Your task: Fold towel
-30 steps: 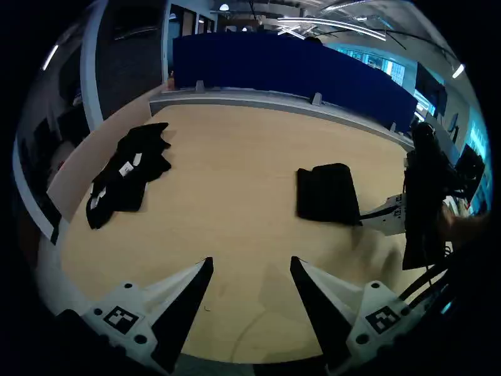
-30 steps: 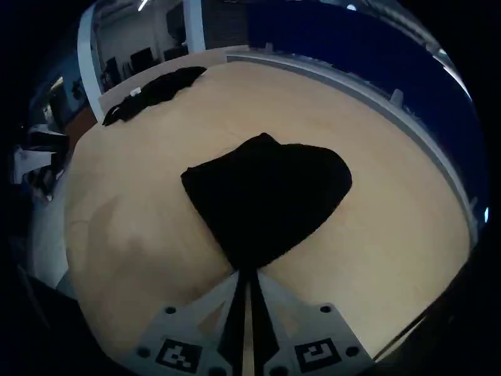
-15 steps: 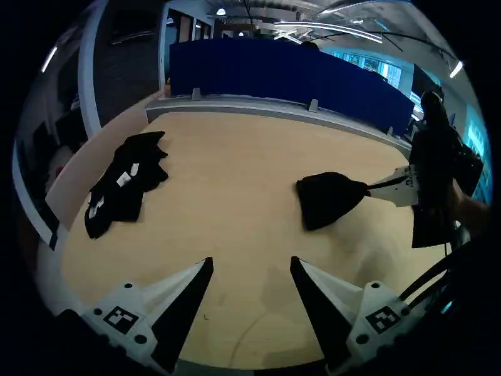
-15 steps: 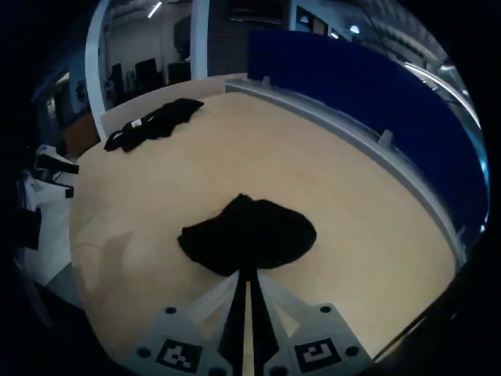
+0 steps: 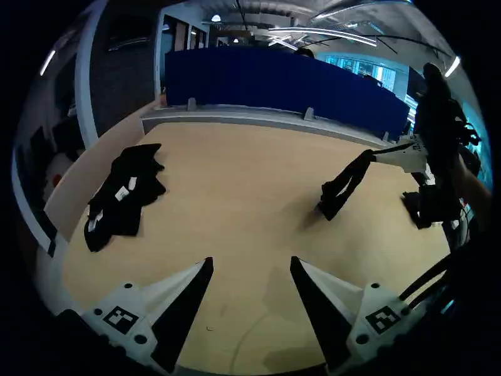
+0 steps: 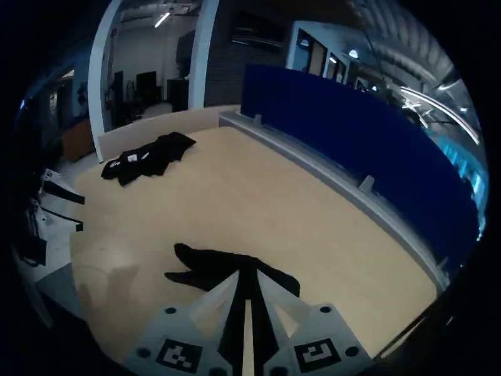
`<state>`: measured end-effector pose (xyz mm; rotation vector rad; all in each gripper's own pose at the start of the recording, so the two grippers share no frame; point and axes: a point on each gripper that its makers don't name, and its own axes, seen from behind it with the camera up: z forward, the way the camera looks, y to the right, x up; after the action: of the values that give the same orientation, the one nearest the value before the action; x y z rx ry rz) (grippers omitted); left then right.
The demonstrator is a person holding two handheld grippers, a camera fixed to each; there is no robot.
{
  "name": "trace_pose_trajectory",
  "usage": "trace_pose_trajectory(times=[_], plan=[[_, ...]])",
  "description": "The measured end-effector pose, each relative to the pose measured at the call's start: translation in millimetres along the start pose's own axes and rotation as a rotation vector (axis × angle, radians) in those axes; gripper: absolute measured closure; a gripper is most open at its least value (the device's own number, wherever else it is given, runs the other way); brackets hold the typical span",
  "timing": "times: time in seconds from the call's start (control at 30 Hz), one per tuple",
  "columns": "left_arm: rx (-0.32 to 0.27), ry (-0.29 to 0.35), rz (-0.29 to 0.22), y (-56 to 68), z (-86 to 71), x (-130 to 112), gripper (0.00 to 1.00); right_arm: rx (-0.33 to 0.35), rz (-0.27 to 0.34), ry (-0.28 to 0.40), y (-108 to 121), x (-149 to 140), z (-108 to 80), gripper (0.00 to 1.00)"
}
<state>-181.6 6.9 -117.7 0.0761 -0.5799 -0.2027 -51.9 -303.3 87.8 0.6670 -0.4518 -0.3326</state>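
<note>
A black towel [image 5: 341, 185] hanging bunched into a long drape, its upper end being pinched by the right gripper [image 5: 374, 154], its lower end resting crumpled on the pale wooden table [image 5: 238, 188]

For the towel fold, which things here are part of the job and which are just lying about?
Part of the job: limp black towel, hanging from the shut right gripper; open left gripper; light wooden table.
Lying about: heap of black cloths with white tags at the table's far side; long blue partition wall.
</note>
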Motion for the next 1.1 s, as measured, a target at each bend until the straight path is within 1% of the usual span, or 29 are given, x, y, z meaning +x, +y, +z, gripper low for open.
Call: trace_pose_trajectory(times=[0.27, 0.47, 0.67, 0.87, 1.1], plan=[[-0.021, 0.019, 0.017, 3.3, 2.3, 12.9, 0.09, -0.034, -0.004, 0.016, 13.5, 11.7, -12.5, 0.96], [-0.037, 0.023, 0.029, 7.3, 4.9, 18.2, 0.09, -0.050, -0.003, 0.014, 24.1, 10.1, -19.0, 0.96], [-0.055, 0.022, 0.034, 14.3, 8.3, 21.7, 0.09, -0.060, 0.002, 0.009, 35.2, 5.5, -26.1, 0.96], [-0.067, 0.025, 0.048, 21.6, 10.1, 27.2, 0.09, -0.073, 0.029, 0.011, 49.5, 0.2, -35.2, 0.96], [-0.080, 0.023, 0.057, 30.1, 13.3, 31.4, 0.09, -0.094, 0.071, 0.014, 76.2, -12.9, -49.4, 0.96]])
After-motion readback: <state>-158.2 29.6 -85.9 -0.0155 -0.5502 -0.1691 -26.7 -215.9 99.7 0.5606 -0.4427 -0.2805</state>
